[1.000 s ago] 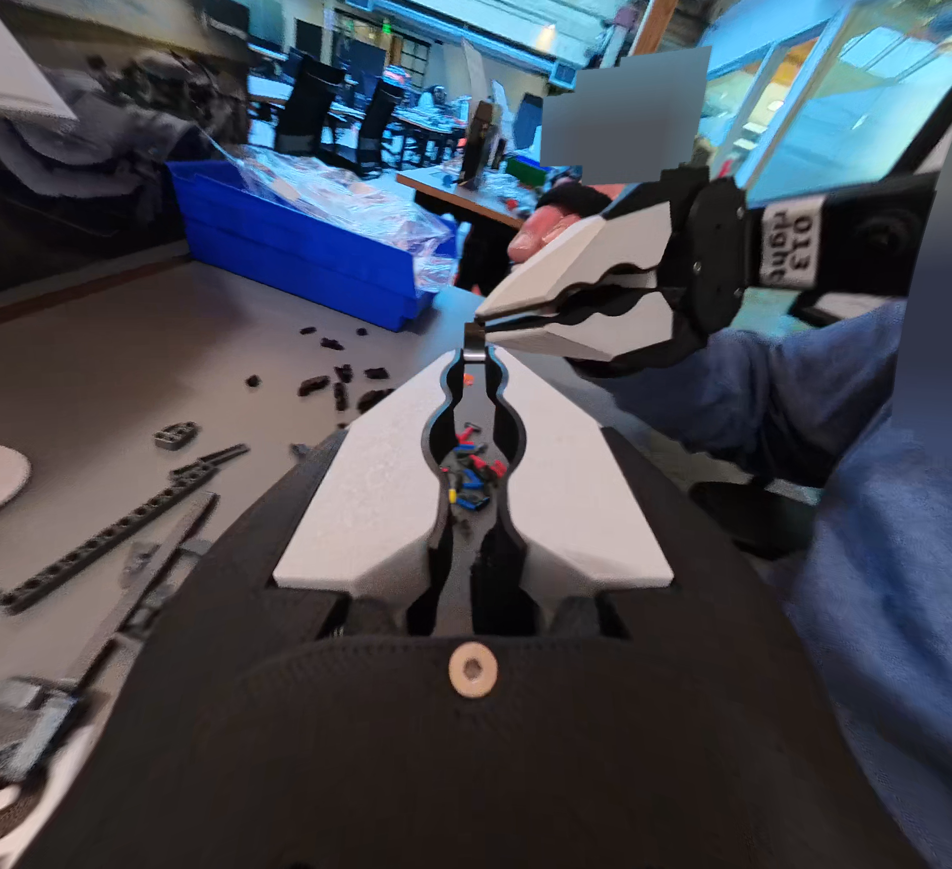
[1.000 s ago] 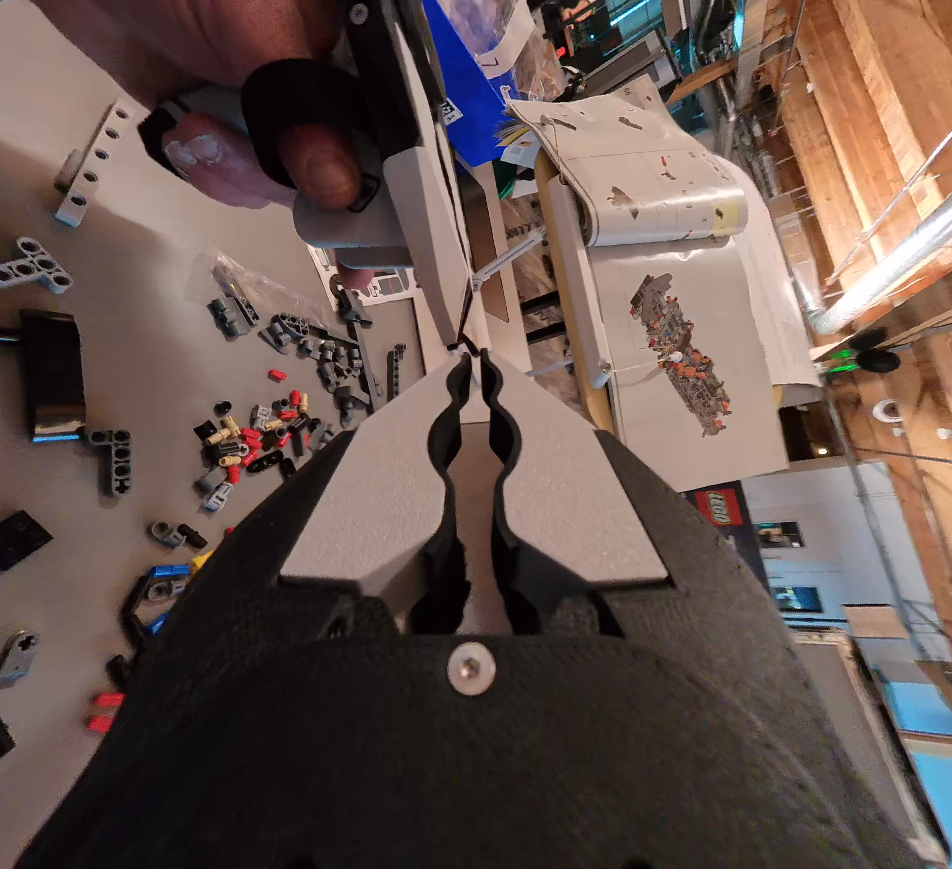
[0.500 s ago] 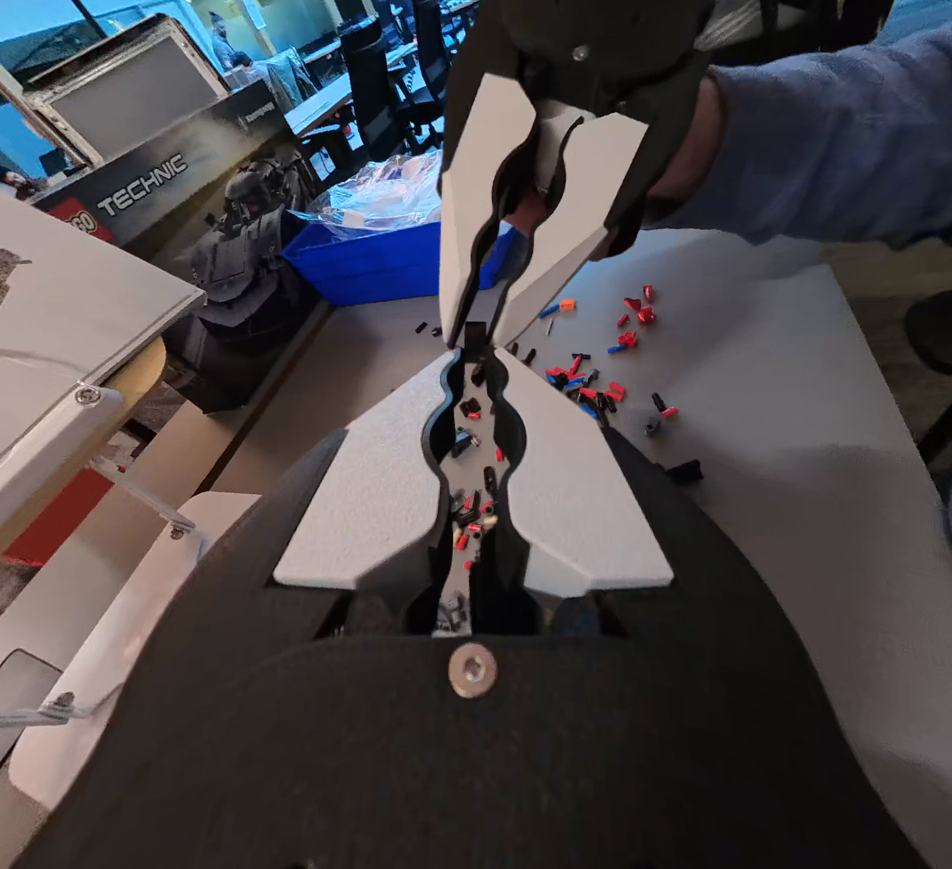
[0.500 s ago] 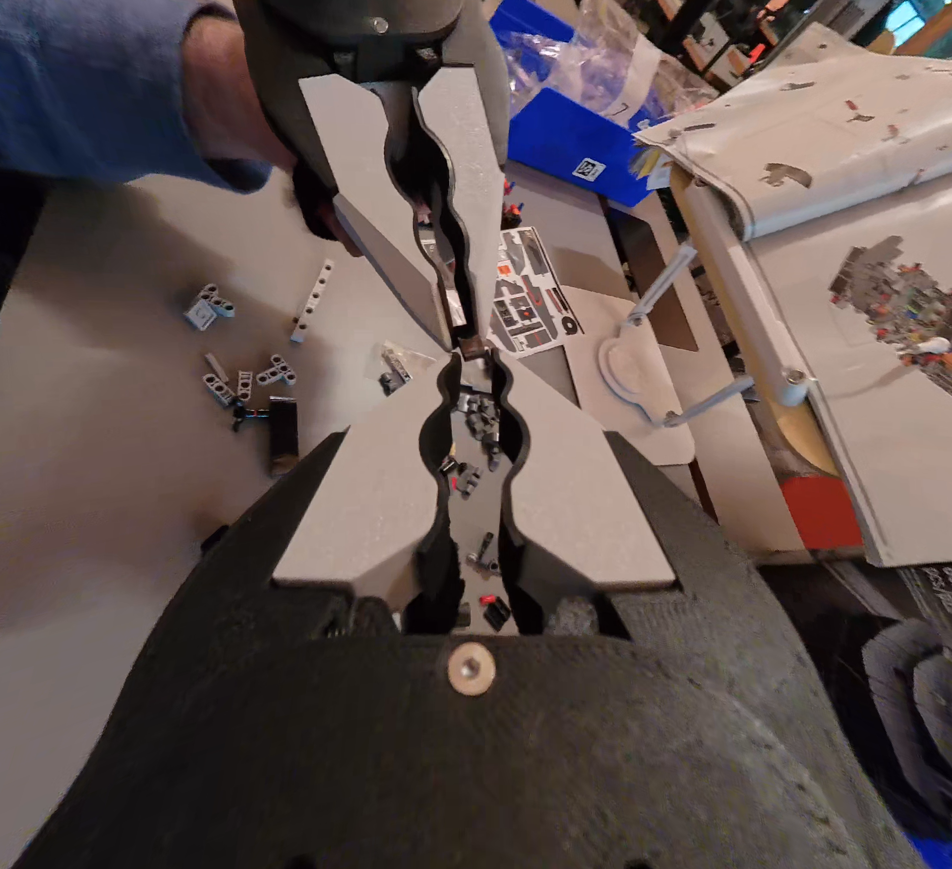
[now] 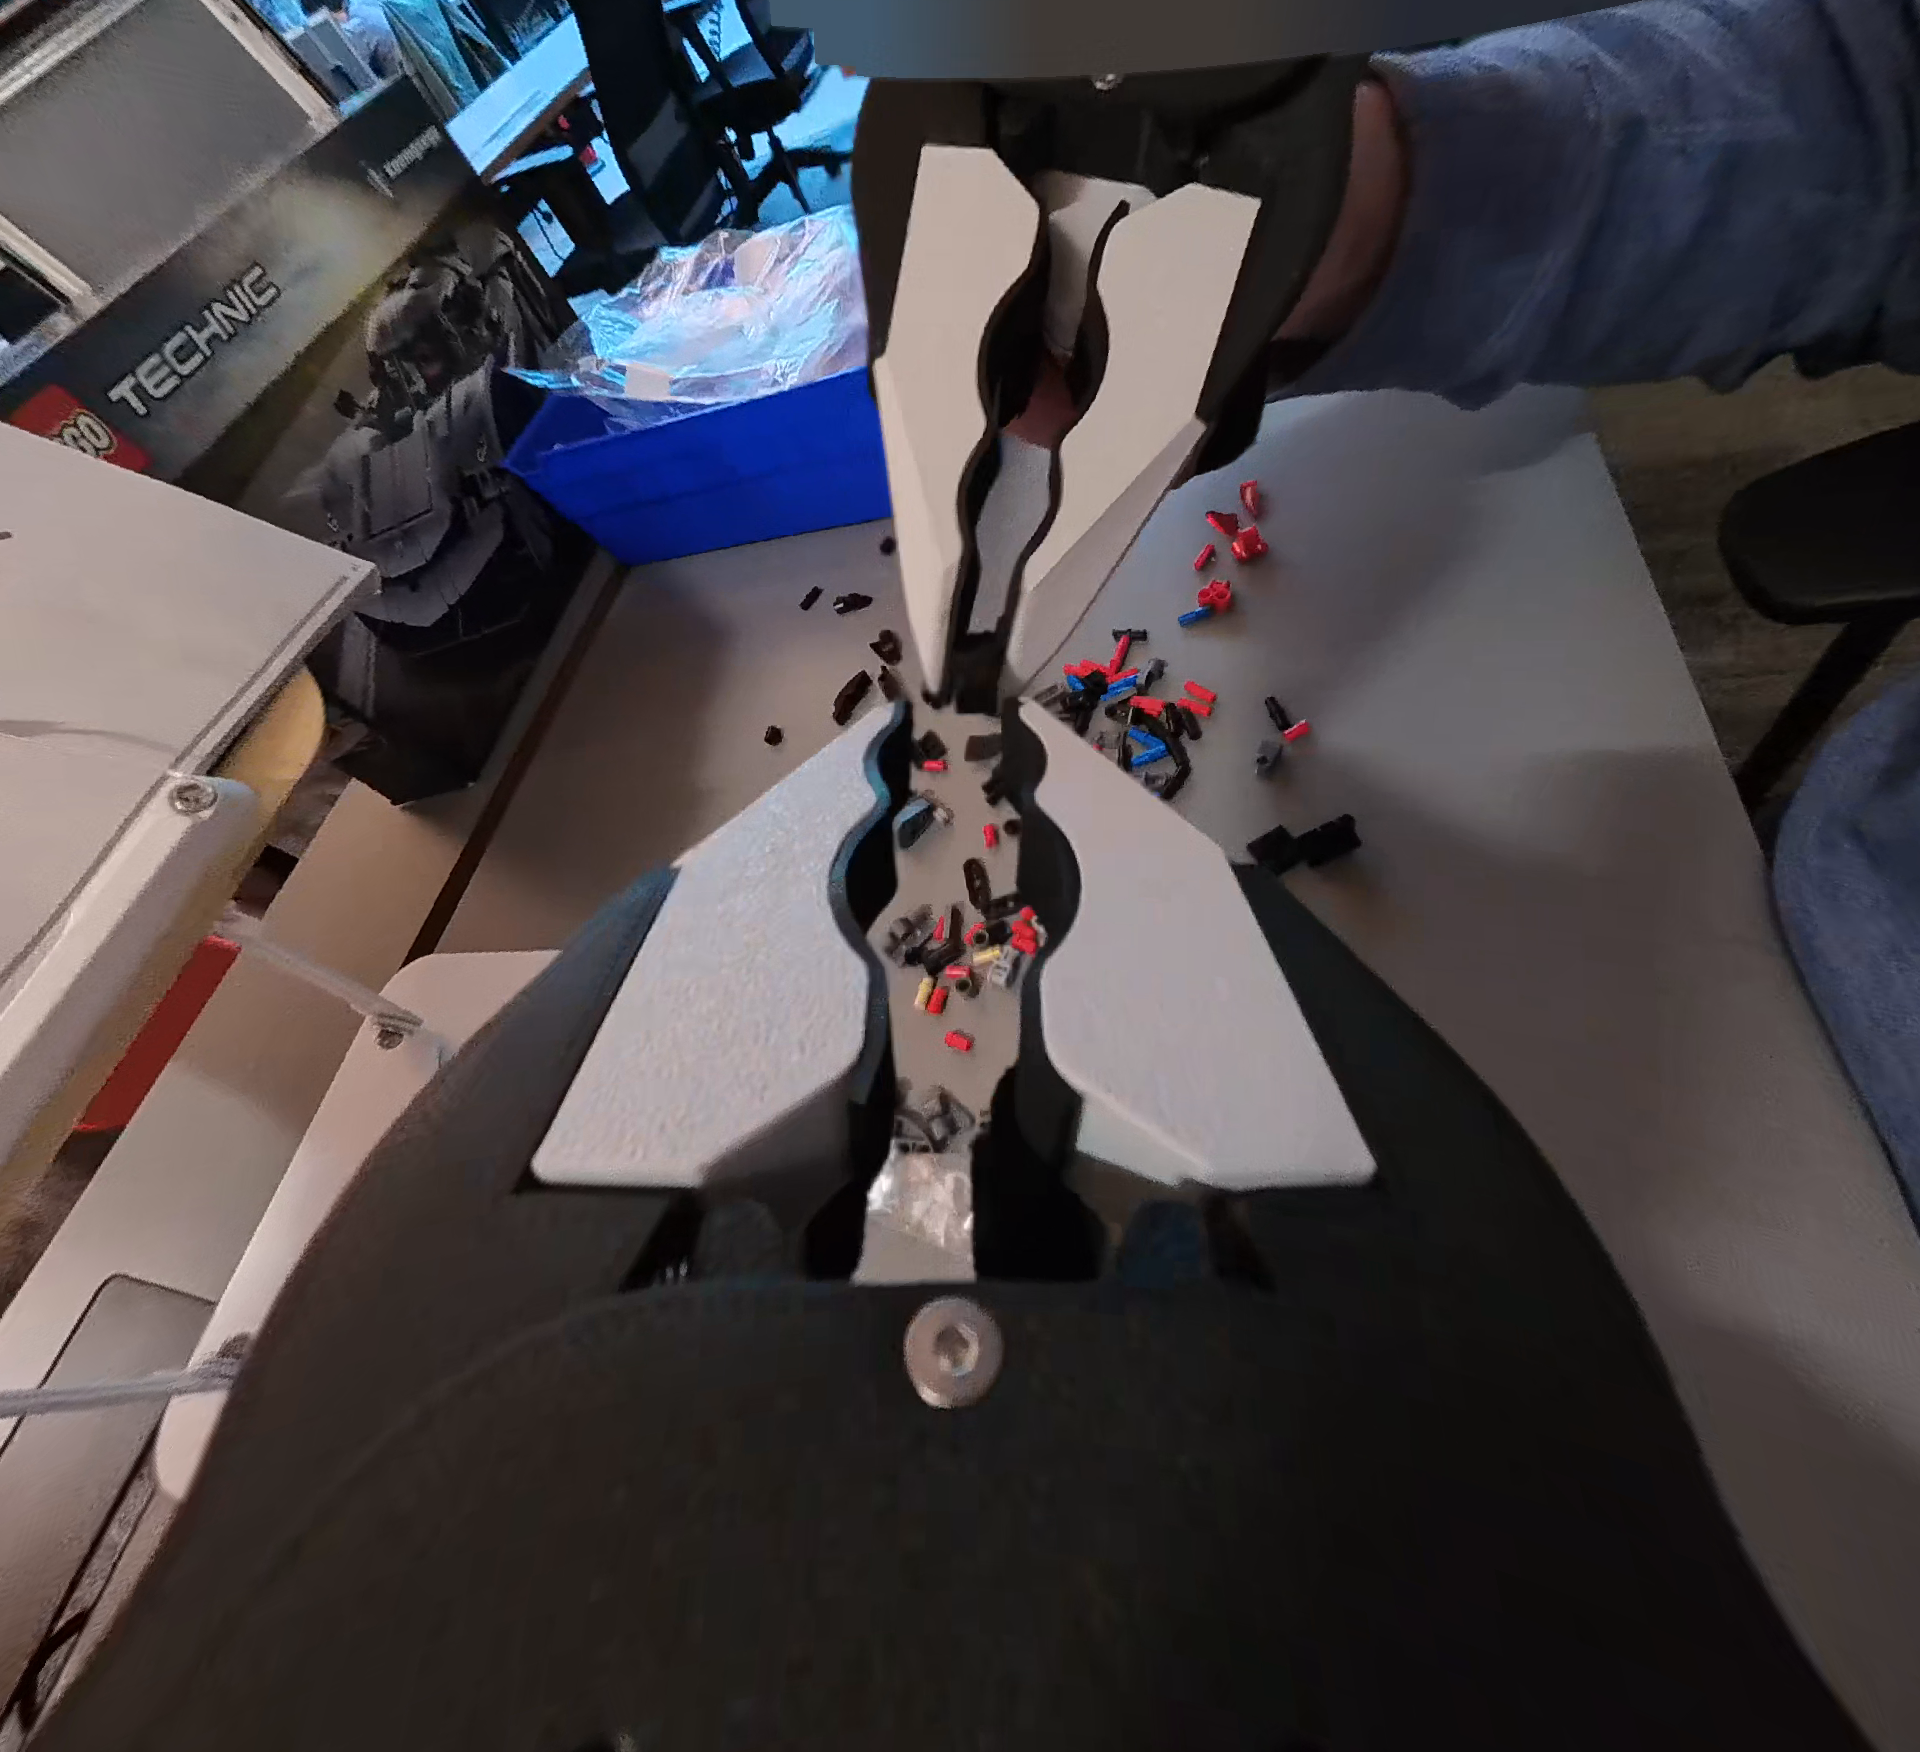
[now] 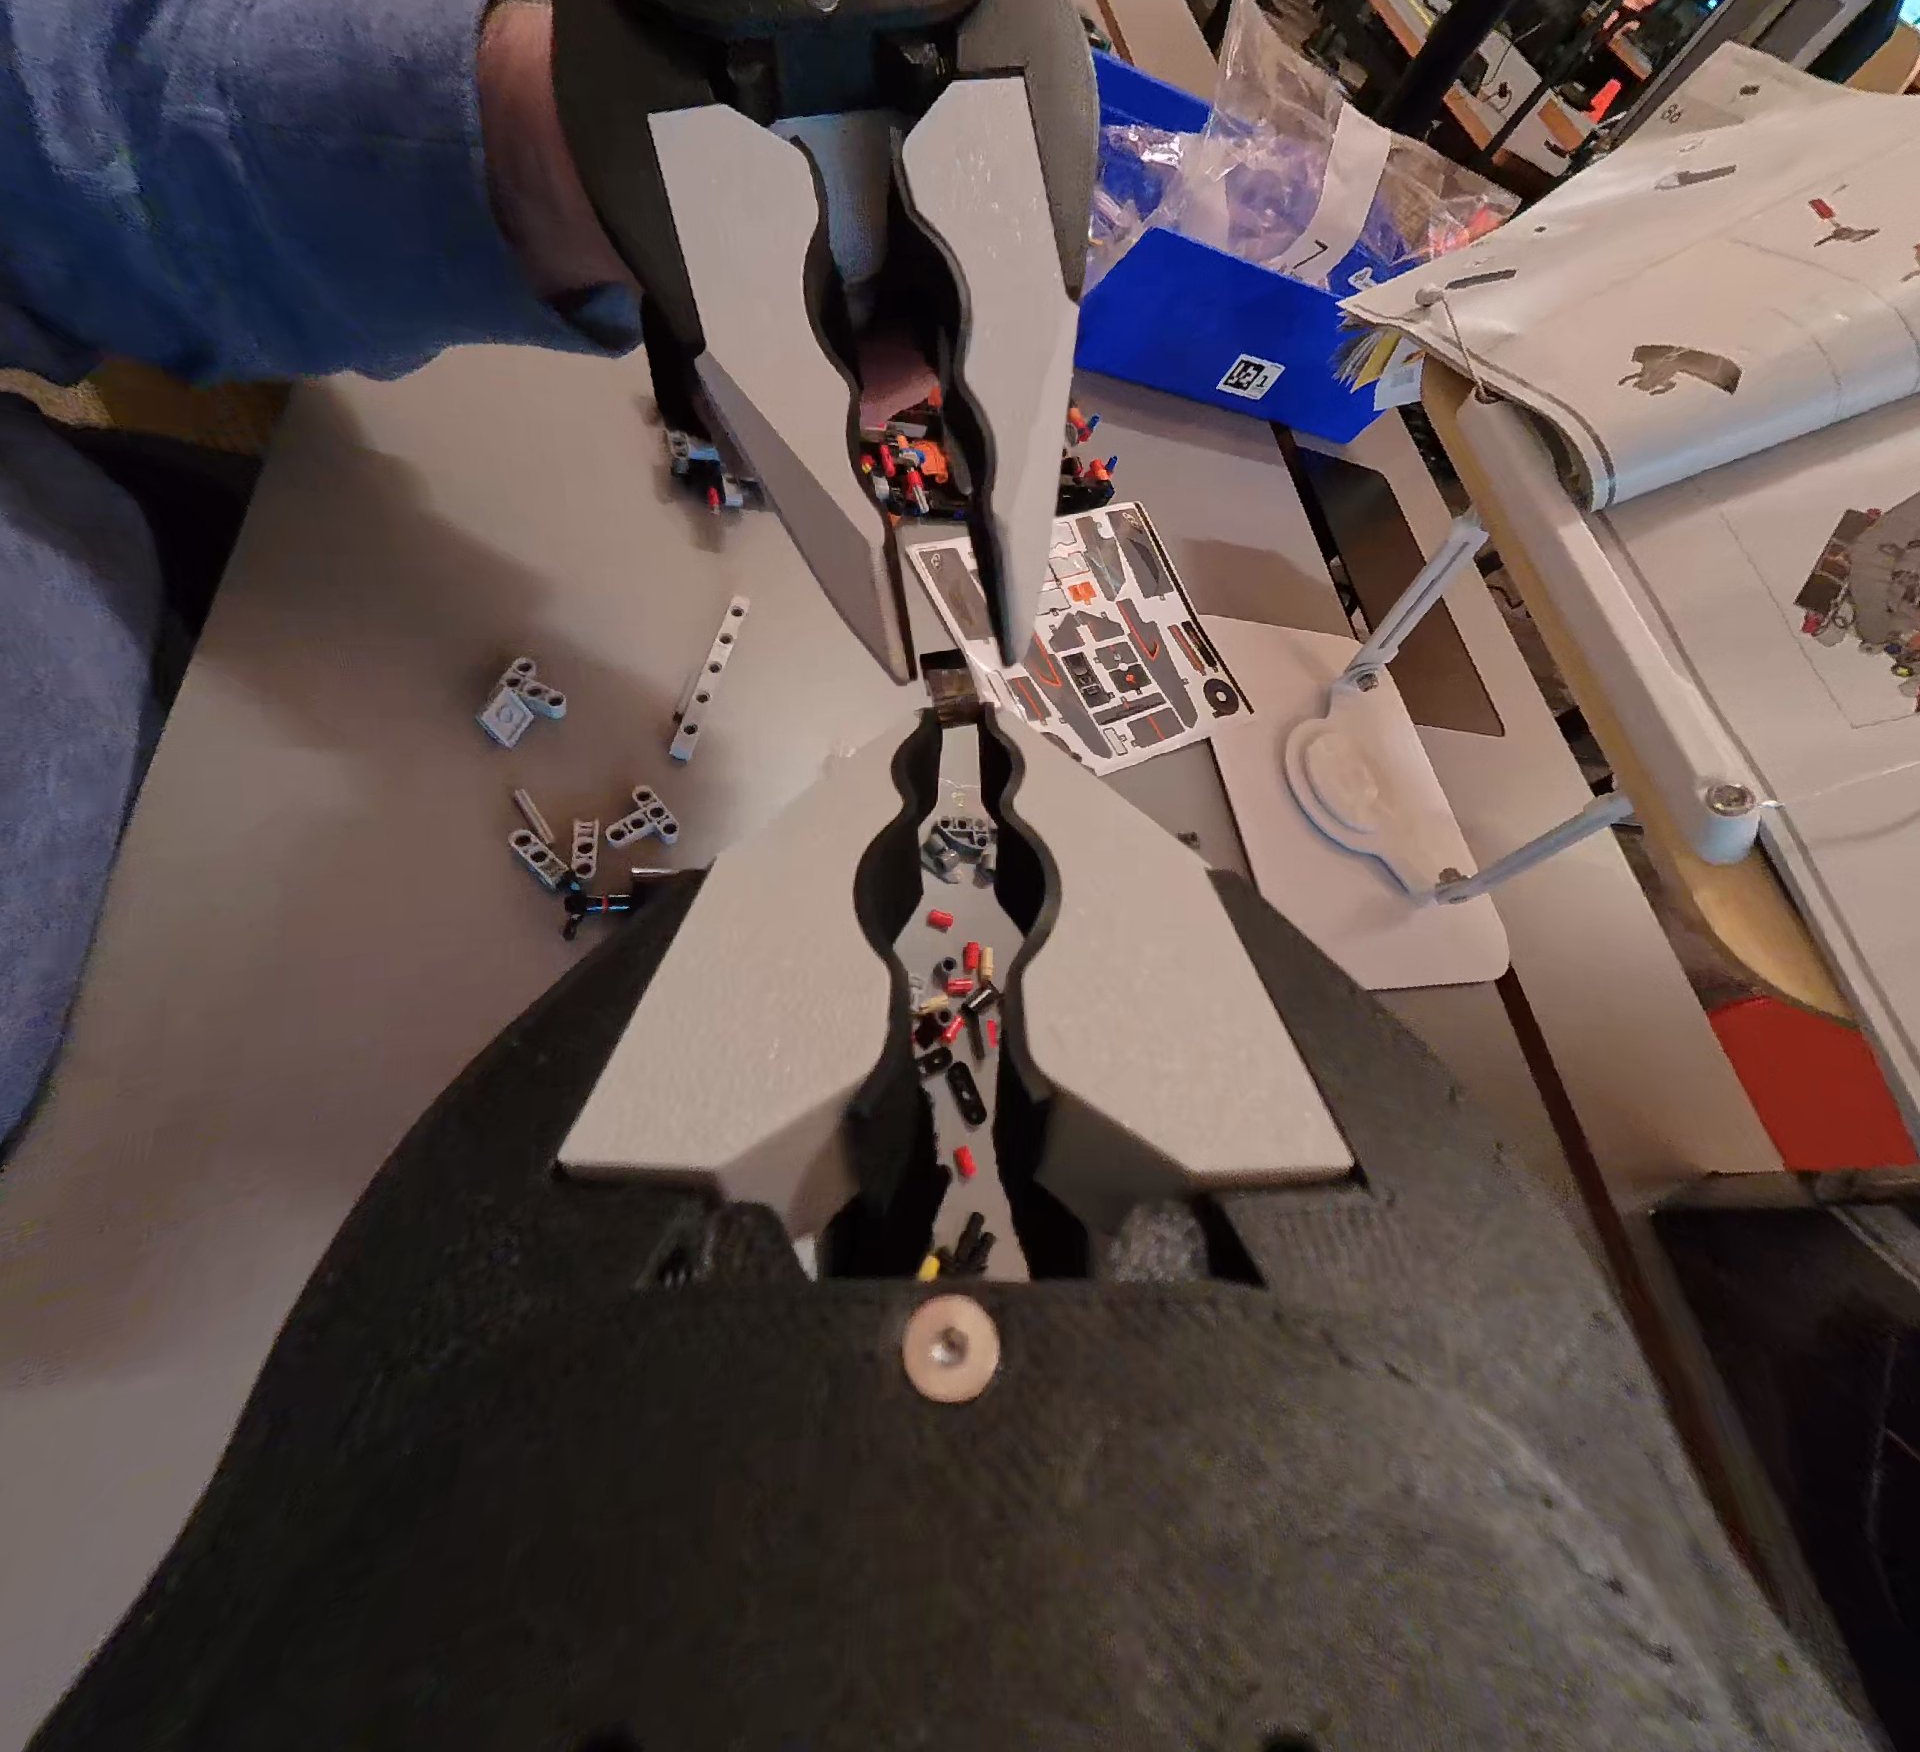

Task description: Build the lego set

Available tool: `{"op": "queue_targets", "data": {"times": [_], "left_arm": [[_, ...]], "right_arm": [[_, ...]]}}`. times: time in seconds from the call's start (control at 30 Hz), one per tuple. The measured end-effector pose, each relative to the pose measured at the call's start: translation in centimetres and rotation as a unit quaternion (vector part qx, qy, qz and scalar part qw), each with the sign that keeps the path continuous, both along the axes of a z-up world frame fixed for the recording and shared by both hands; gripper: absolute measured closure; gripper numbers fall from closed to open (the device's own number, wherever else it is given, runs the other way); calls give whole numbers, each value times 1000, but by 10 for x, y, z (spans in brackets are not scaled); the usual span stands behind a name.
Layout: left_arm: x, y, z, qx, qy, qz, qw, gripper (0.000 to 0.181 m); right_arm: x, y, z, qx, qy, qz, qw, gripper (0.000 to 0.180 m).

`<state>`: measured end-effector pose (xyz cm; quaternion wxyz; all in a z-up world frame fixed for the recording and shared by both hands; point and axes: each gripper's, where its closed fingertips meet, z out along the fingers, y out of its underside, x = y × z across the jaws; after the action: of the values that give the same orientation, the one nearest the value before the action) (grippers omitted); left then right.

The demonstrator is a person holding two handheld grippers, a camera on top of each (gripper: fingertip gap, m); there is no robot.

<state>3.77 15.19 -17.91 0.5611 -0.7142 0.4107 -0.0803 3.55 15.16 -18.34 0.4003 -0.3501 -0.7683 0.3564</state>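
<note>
While both grippers meet tip to tip above the middle of the grey desk (image 6: 343,1027), well inside its edges, the left gripper (image 5: 961,715) and right gripper (image 6: 951,736) face each other along one shared line. Between their tips sits a small dark lego piece (image 6: 948,700); it lies straight ahead of each claw, equally near both, with its long axis apparently running tip to tip. Each claw is nearly closed, seemingly pinching one end of the piece. Loose pins (image 5: 1127,726) and a sticker sheet (image 6: 1101,642) lie below. Compared with a second ago, the grippers have swung from crossing at right angles to direct opposition.
</note>
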Motion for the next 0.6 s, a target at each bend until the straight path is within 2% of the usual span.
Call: {"op": "queue_targets", "data": {"times": [0.03, 0.17, 0.33, 0.5, 0.6], "left_arm": [[-2, -1, 0, -6, 1, -1, 1000, 163], [-16, -5, -14, -50, 6, -6, 999, 161], [-21, -17, -53, -123, 14, -17, 992, 159], [-15, -29, -92, -168, 49, -17, 984, 159], [-11, -36, -102, -183, 42, -22, 982, 159]], "right_arm": [[2, 0, 0, -12, -1, -1, 1000, 176], [8, 4, -3, -76, 12, -20, 997, 176], [16, 10, -4, -183, 29, -23, 982, 175], [19, 8, -12, -194, 17, -23, 981, 175], [18, 4, -15, -197, 10, -21, 980, 175]]}}
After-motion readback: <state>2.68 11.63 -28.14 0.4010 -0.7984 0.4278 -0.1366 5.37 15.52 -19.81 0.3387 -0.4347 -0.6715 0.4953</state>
